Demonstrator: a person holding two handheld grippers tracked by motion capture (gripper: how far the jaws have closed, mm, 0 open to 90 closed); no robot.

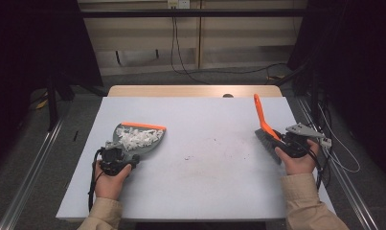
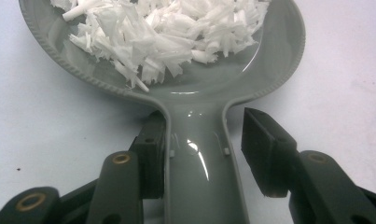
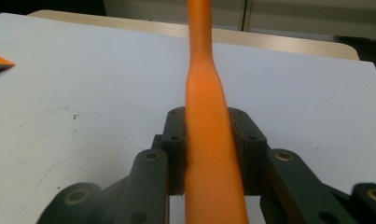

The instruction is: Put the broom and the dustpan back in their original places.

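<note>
A grey dustpan with an orange lip lies flat on the left of the table, holding a heap of white paper shreds. In the left gripper view the shreds fill the pan and its handle runs between the jaws of my left gripper. One pad rests beside the handle and the other stands clear of it, so the gripper is open. At the right, my right gripper is shut on the orange handle of a brush, whose grey bristles are down by the table.
A white board covers the table, with faint dark smudges in the middle between the dustpan and the brush. A wooden edge shows at the back. Cables trail on the floor beyond.
</note>
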